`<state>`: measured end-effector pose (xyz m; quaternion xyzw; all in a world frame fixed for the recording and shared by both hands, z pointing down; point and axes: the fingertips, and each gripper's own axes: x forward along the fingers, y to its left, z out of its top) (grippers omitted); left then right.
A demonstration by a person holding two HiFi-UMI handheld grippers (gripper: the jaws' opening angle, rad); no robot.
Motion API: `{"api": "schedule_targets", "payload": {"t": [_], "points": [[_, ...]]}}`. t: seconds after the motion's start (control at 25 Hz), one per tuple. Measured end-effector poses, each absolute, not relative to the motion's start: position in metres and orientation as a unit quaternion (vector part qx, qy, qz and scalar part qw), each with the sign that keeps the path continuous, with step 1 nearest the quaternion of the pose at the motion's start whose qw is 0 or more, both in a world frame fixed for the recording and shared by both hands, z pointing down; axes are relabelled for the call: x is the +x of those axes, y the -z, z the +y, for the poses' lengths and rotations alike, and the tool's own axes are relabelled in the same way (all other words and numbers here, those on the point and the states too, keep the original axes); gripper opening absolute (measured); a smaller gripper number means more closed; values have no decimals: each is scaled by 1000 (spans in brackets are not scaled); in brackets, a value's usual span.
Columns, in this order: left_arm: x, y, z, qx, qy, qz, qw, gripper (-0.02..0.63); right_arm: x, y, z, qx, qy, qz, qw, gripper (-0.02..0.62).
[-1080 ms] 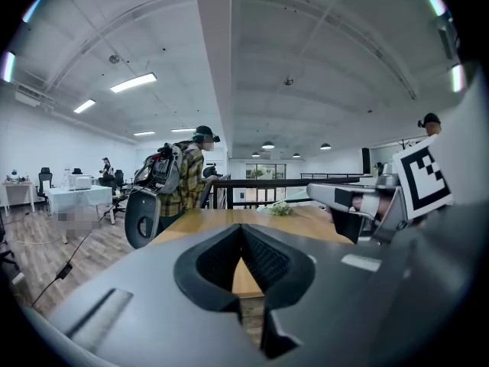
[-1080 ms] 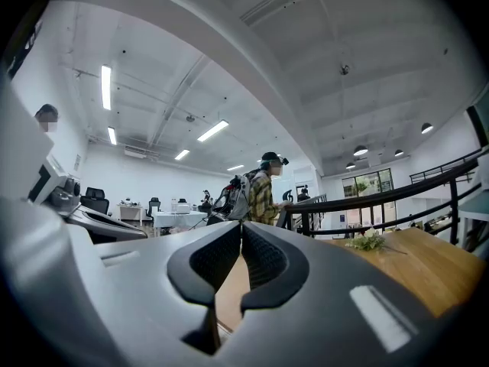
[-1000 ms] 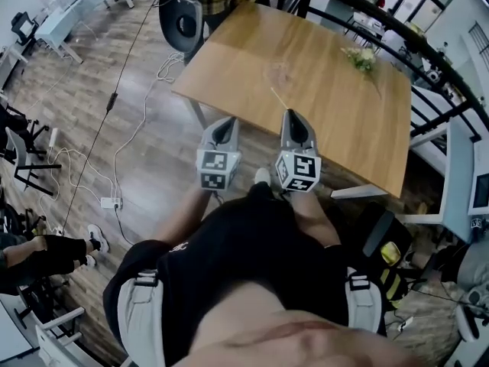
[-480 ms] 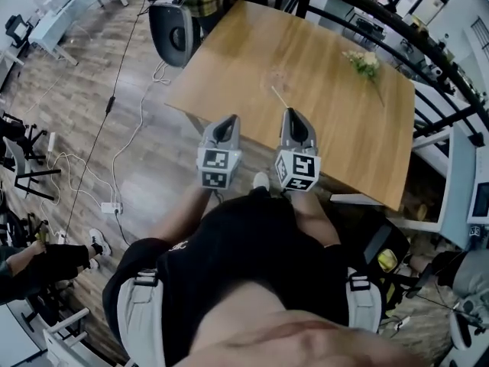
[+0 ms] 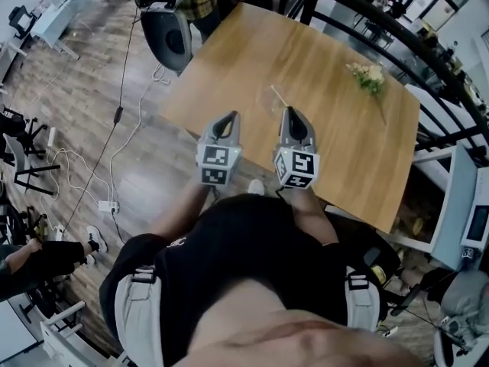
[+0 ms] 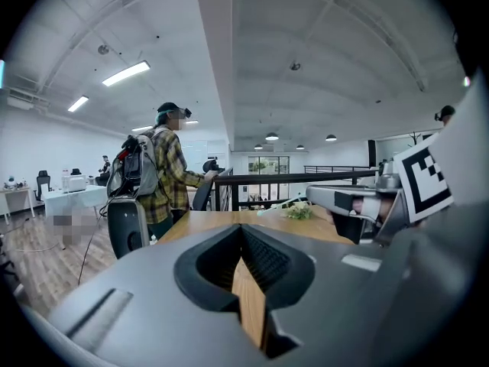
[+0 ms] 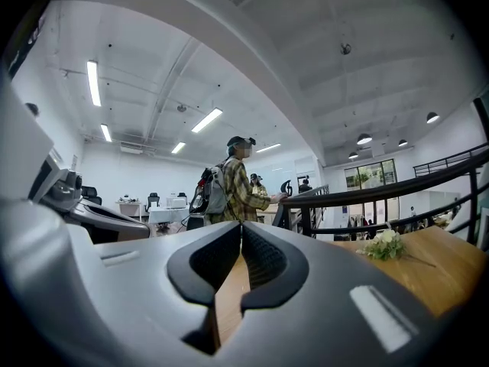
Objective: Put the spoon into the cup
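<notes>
- No readable words, brand names or numbers are showing in any view.
- The cube point(image 5: 217, 166) on the left gripper point(image 5: 228, 121) is showing only black-and-white square marker patterns, no letters.
- The right gripper point(image 5: 291, 115) cube point(image 5: 296, 168) is showing the same kind.

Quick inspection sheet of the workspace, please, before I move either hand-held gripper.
Surface: wooden table, mostly bare.
Job's things: thin pale stick ahead of the right gripper, likely the spoon; cup not clearly made out.
Clutter: flower sprig toward the far right.
Grippers: left hand-held gripper and right hand-held gripper both shut, nothing between the jaws, at the table's near edge.
Cables: cable and power strip on the floor, left of the table.
Surroundings: person in a plaid shirt, office chair, black railing.
</notes>
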<state>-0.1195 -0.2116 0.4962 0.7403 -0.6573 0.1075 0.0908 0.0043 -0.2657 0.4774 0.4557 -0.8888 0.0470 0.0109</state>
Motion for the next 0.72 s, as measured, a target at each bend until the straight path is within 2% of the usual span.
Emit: {"api": "schedule_targets", "payload": {"t": [0.72], "points": [[-152,-508,-290,737,-126,-656,104,12,-16,-506,-338,454,-86,-886,41,6]]}}
